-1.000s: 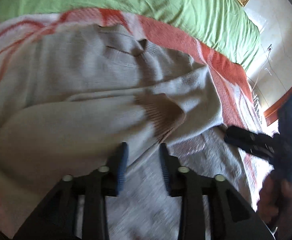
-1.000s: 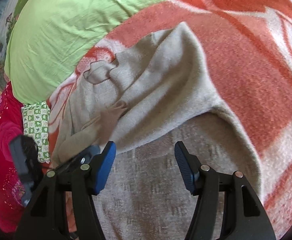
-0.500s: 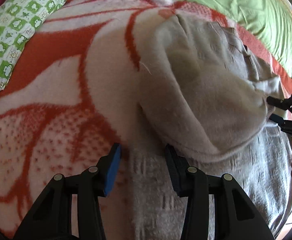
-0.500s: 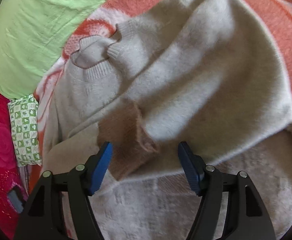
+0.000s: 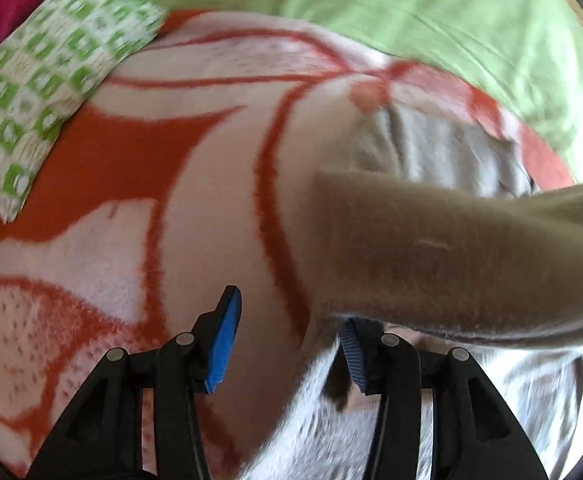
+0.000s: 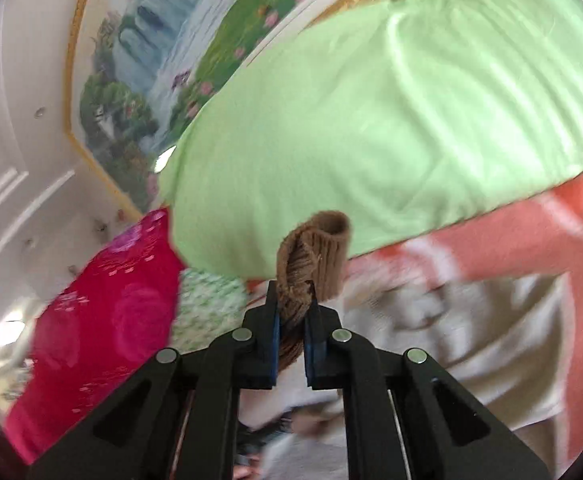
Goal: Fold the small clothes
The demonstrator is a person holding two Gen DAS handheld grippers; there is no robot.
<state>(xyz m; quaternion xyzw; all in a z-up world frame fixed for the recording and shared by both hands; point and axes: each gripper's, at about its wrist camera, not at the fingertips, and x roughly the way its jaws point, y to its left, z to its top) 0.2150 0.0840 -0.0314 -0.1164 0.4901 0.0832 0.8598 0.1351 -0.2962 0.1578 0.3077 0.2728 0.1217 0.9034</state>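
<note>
A small beige knit sweater [image 6: 463, 328] lies on an orange and white blanket [image 5: 139, 168]. My right gripper [image 6: 292, 312] is shut on the sweater's brown ribbed cuff [image 6: 315, 256] and holds it up. In the left wrist view the lifted sleeve [image 5: 451, 248] stretches across the right half, above the sweater's body [image 5: 443, 148]. My left gripper [image 5: 287, 340] is open and empty, low over the blanket at the sweater's left edge; its right finger sits partly under the sleeve.
A light green duvet [image 6: 371, 120] lies along the far side of the bed. A green and white checked pillow [image 5: 43, 92] and a red flowered cushion [image 6: 103, 320] lie to the left. A framed landscape painting [image 6: 171, 52] hangs on the wall behind.
My right gripper has shut on the brown cuff and lifted the sleeve up off the sweater. My left gripper has shifted left toward the sweater's edge and stays open.
</note>
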